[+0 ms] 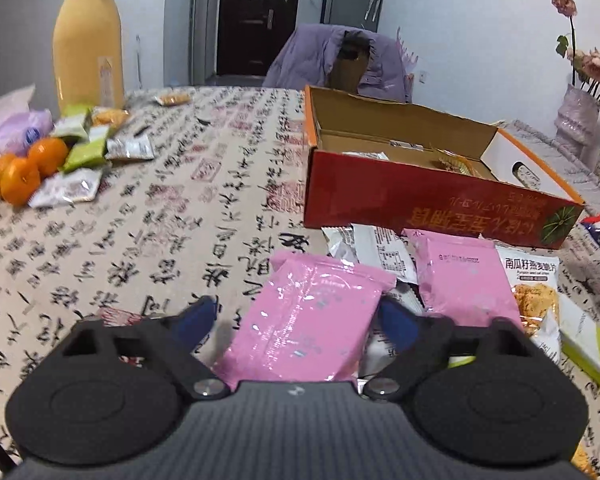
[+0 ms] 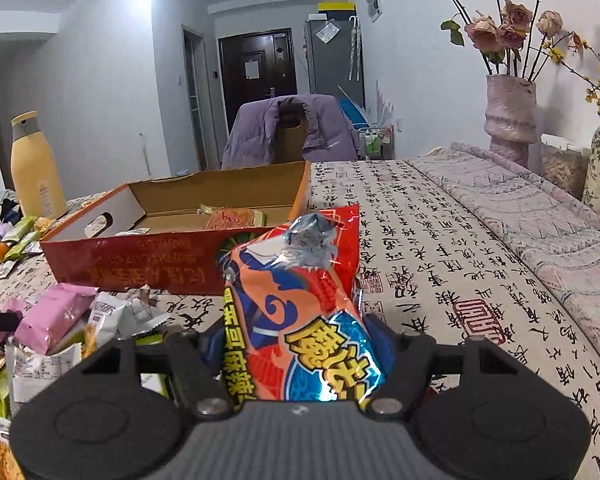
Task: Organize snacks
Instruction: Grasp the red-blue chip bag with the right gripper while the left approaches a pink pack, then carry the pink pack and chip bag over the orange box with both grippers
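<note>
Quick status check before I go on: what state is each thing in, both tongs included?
Left tongs: shut on pink packet.
Right tongs: shut on red snack bag, held upright above the table.
Red box: open, a few snacks inside.
Second pink packet: lying flat in the pile before the box.
Yellow bottle: upright, capped.
Oranges: loose on the cloth.

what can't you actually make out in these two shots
- Left wrist view: near end of the pink packet is hidden behind the left gripper.
- Right wrist view: bottom of the red snack bag is hidden behind the right gripper.
- Both views: the cardboard box front wall hides most of its contents.
</note>
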### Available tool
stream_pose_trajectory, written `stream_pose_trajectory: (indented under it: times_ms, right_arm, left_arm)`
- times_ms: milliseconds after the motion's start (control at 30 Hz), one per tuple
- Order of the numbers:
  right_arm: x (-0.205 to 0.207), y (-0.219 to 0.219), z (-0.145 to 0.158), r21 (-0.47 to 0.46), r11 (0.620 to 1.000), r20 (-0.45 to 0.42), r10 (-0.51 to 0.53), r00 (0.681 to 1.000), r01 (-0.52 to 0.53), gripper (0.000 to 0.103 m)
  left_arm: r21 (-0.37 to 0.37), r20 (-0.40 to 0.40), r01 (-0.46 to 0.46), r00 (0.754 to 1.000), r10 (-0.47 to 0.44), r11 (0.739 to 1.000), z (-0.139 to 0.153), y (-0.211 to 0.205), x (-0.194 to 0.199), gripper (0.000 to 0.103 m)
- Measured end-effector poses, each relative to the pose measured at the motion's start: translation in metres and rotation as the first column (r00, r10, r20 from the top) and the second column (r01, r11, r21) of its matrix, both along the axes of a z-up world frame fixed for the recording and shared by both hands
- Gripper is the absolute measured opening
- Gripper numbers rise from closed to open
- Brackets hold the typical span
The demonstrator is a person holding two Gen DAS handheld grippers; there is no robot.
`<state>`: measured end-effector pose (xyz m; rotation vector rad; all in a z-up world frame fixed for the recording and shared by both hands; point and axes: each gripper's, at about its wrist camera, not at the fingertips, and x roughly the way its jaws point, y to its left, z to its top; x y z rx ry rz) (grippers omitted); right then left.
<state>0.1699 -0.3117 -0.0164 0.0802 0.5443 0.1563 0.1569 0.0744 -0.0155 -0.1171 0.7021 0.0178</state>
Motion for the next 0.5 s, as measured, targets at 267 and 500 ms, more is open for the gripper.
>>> stream_pose_trajectory:
  times_ms: [267, 500]
  right_arm:
    - [-0.007, -0.003, 0.0, 0.018, 1.0, 0.007, -0.024, 1.0, 0.023, 0.067]
    - [-0.008, -0.002, 0.002, 0.025, 0.999, 0.011, -0.019, 1.0, 0.019, 0.067]
  left_arm:
    - [-0.087, 0.024, 0.005, 1.0, -0.003, 0.996, -0.001, 0.008, -0.004, 0.062]
    - [-0.075, 0.066, -0.007, 0.998, 0.012, 0.997, 0.005, 0.006, -0.011, 0.06]
